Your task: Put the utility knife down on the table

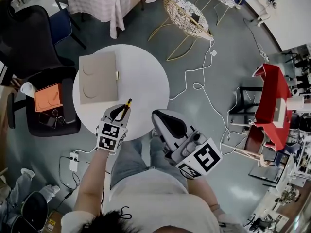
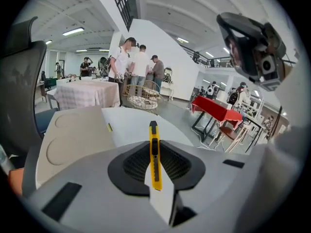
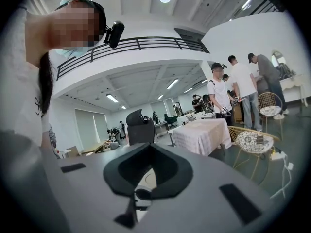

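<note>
Between left tongs (image 2: 156,165) utility knife (image 2: 154,141) clamped, seemingly just above table (image 1: 146,81)

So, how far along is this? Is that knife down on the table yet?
Nothing looks done yet. In hand: the knife is clamped in the left gripper, which is over the near edge of the table. Left to do: lower it onto the bare tabletop and open the jaws. The right gripper is empty, off to the side.

Yellow utility knife (image 2: 154,152) gripped in L claw (image 1: 119,113).
</note>
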Demonstrator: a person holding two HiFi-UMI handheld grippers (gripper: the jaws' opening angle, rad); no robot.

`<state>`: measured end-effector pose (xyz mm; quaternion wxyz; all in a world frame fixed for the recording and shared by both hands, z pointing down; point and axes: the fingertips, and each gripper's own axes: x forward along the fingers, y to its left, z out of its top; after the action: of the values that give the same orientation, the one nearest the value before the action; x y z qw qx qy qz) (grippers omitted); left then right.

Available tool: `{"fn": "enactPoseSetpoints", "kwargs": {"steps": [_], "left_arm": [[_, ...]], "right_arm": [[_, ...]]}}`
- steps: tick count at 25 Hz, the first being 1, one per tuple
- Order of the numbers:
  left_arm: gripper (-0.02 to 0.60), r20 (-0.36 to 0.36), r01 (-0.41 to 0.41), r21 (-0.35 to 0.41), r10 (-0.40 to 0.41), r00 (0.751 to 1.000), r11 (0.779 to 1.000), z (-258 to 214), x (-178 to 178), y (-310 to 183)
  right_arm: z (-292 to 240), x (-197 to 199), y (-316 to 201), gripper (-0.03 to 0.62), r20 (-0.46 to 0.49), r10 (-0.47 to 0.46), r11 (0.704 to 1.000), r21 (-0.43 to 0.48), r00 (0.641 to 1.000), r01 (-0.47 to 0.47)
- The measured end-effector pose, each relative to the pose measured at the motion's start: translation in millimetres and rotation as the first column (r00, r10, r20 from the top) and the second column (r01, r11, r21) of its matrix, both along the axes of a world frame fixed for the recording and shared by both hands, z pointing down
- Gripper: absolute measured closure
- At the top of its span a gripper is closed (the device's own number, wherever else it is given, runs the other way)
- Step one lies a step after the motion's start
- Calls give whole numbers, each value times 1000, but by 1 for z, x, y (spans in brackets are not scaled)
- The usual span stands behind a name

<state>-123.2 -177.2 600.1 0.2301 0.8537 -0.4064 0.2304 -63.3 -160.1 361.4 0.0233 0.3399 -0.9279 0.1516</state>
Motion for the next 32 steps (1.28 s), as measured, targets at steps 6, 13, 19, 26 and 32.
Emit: {"fn": "enactPoseSetpoints", "kwargs": {"steps": [6, 13, 19, 26, 32], "left_arm": [[515, 67, -22, -79, 27, 997, 997, 39, 5, 2], [515, 141, -25, -123, 43, 989, 992, 73, 6, 1], [515, 194, -15, -162, 47, 980, 987, 90, 5, 0], [515, 220, -24, -176, 63, 974, 984, 98, 3, -1], [514, 205, -32, -181, 70, 976, 983, 98, 3, 0]], "right_arm": [[12, 10, 3, 586, -25, 27, 999, -32, 999, -28], [22, 18, 6, 586, -54, 41, 997, -60, 998, -44], [24, 27, 3, 586, -63, 57, 996, -71, 996, -61], [28, 30, 0, 586, -65, 61, 995, -80, 996, -66], [28, 30, 0, 586, -69, 52, 995, -79, 996, -57]]}}
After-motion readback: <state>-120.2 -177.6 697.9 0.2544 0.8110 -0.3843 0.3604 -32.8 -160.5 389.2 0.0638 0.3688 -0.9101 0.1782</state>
